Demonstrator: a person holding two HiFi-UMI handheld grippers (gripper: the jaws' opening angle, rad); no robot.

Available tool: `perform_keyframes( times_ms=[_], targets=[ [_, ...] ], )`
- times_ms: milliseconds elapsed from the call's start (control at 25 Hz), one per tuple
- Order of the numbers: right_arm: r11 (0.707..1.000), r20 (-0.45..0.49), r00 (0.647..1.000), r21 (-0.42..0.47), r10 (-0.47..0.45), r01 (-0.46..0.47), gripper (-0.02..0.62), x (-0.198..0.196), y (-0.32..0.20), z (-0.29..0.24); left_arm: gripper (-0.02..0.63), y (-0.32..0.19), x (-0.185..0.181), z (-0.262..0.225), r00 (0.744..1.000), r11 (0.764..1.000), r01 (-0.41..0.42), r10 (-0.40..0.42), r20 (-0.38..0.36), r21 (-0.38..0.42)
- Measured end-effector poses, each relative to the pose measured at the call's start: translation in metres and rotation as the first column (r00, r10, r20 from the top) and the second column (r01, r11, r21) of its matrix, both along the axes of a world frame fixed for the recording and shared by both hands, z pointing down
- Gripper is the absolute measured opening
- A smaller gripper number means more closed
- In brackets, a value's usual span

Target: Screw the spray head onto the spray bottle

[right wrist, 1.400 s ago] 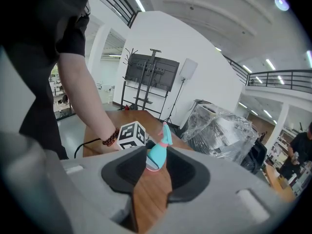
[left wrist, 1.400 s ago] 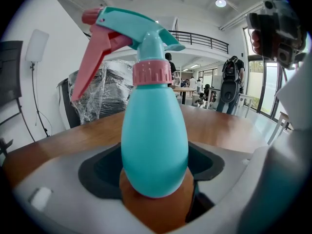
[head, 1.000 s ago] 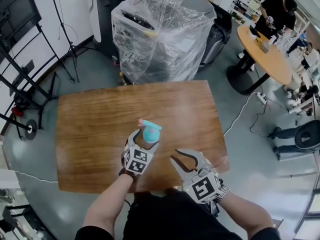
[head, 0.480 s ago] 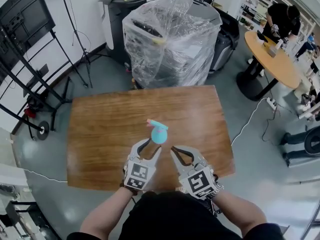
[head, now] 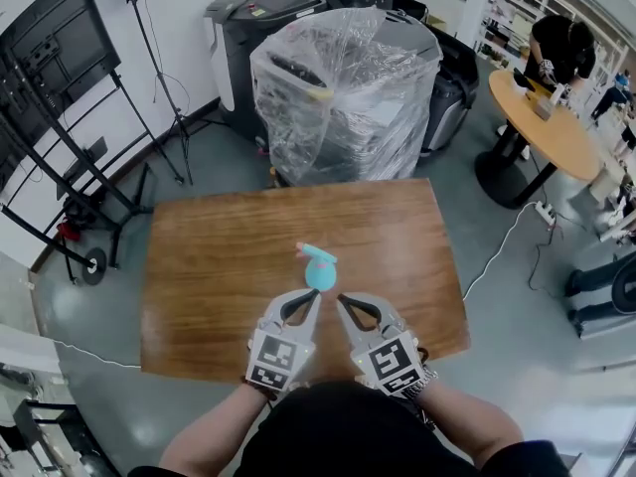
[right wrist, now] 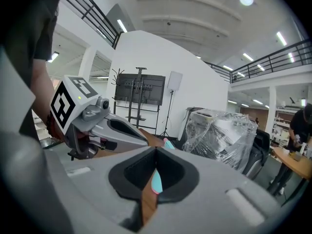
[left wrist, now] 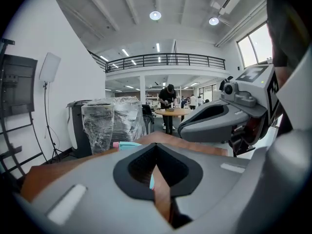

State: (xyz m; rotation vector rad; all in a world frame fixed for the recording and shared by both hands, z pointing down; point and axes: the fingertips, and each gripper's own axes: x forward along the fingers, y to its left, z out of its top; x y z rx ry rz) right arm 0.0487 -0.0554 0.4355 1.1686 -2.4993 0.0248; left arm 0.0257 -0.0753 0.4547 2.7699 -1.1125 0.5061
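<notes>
Head view: one spray bottle [head: 319, 274] stands upright on the wooden counter [head: 199, 266], a little nearer than the middle. One teal spray head [head: 317, 257] sits on its top, its pink nozzle tip pointing far and left.

Two pairs of tongs meet just on the near side of the bottle. The left tongs [head: 315, 294] and the right tongs [head: 340, 300] lie side by side, tips almost touching each other and close to the bottle without gripping it. Both have just been closing and are now clenched, with nothing between the jaws of either. Each carries one marker cube: the left marker cube [head: 275, 359] and the right marker cube [head: 390, 361], two in all.

From the left gripper view, the left tongs [left wrist: 156, 150] are pressed together, the teal head [left wrist: 127, 145] peeking over them and the right pair [left wrist: 214, 123] alongside. From the right gripper view, the right tongs [right wrist: 156, 152] are likewise pressed together, a sliver of teal [right wrist: 156, 182] showing through the gap below the tips.

Beyond the far edge of the counter stands one plastic-wrapped machine [head: 348, 87]. Far right is one round table [head: 552, 132] with one person [head: 558, 43] at it. Far left stands one screen stand [head: 50, 58].
</notes>
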Motion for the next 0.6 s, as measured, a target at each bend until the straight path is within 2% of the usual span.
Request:
perform_keyframes(
  times_ms=[600],
  targets=[
    [1.000, 0.008, 1.000, -0.008, -0.002, 0.002, -0.009, -0.0003, -0.0017, -0.0021, 0.015, -0.0016, 0.0016, -0.0008, 1.000, 1.000, 0.019, -0.019, -0.007, -0.020]
  ],
)
